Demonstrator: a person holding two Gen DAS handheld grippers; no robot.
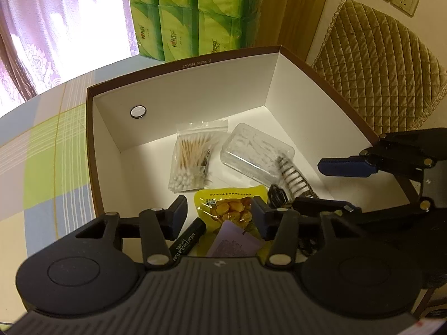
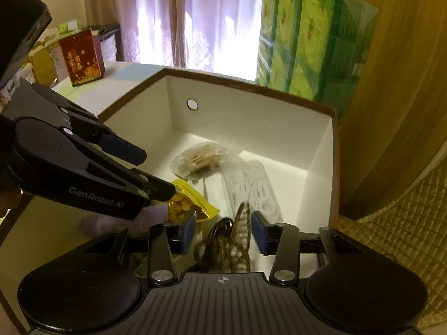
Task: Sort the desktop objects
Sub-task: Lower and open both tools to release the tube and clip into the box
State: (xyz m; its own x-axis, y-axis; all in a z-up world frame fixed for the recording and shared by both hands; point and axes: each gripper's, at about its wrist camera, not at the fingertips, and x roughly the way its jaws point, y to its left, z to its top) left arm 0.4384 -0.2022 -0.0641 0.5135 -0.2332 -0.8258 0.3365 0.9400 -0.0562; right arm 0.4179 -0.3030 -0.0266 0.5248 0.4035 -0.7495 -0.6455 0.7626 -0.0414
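Observation:
A white-lined brown box (image 1: pixel 178 64) holds a bag of cotton swabs (image 1: pixel 191 160), a clear plastic case (image 1: pixel 255 153), a yellow snack packet (image 1: pixel 230 205), a black Mentholatum tube (image 1: pixel 187 240), a lilac sachet (image 1: pixel 233 244) and a striped hair claw (image 1: pixel 294 180). My left gripper (image 1: pixel 219 219) is open and empty above the snack packet and sachet. My right gripper (image 2: pixel 223 233) is open above the hair claw (image 2: pixel 237 240), with the claw loose between its fingers. The box (image 2: pixel 251 89), snack packet (image 2: pixel 192 203), swabs (image 2: pixel 199 157) and clear case (image 2: pixel 251 187) also show in the right wrist view.
Green tissue packs (image 1: pixel 190 14) stand behind the box. A quilted chair back (image 1: pixel 385 64) is at the right. A checked tablecloth (image 1: pixel 44 153) lies left of the box. A red gift box (image 2: pixel 82 57) stands far left by the curtain.

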